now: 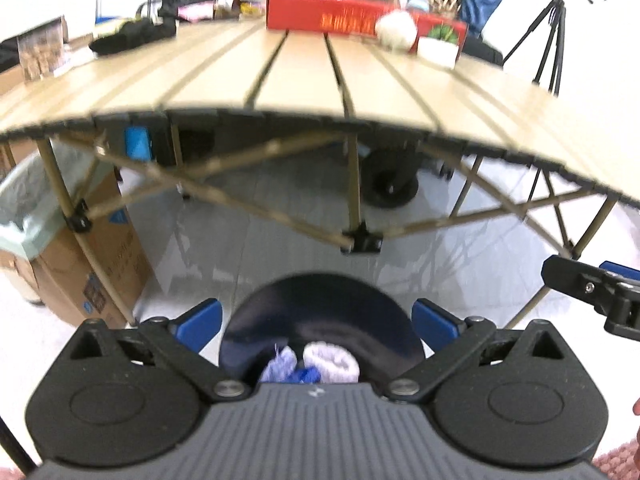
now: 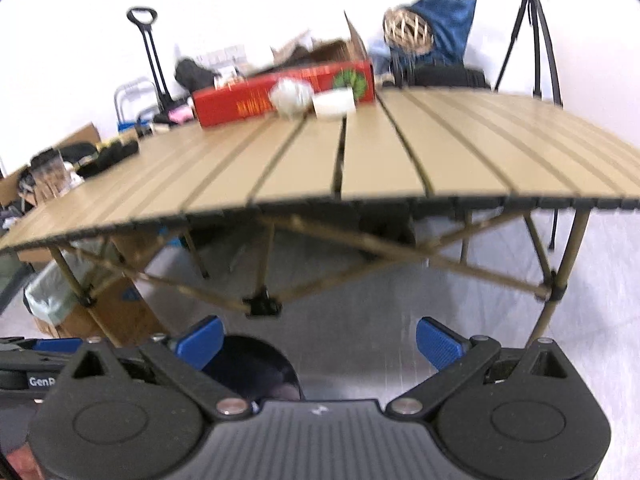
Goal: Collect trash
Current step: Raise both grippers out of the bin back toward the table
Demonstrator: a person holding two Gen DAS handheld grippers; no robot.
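Both hand-held grippers are held low in front of the slatted bench point(image 1: 304, 76), below its near edge. The left hand-held gripper point(image 1: 316, 324) has its blue fingers spread wide, gripping nothing. Right under it sits a round black bin point(image 1: 320, 300) holding a white crumpled wad point(image 1: 332, 364) and some blue-and-white scraps point(image 1: 288, 368). The right hand-held gripper point(image 2: 320, 342) is spread wide too and empty, with the bin point(image 2: 256, 364) at its lower left.

Up on the bench, a crumpled white paper ball point(image 1: 396, 30) lies just beside a small white cup point(image 1: 438, 50), both against a long red box point(image 1: 340, 14). On the floor at left stands a cardboard box point(image 1: 92, 256) lined with a pale green bag point(image 1: 28, 208); can't tell what's in it.
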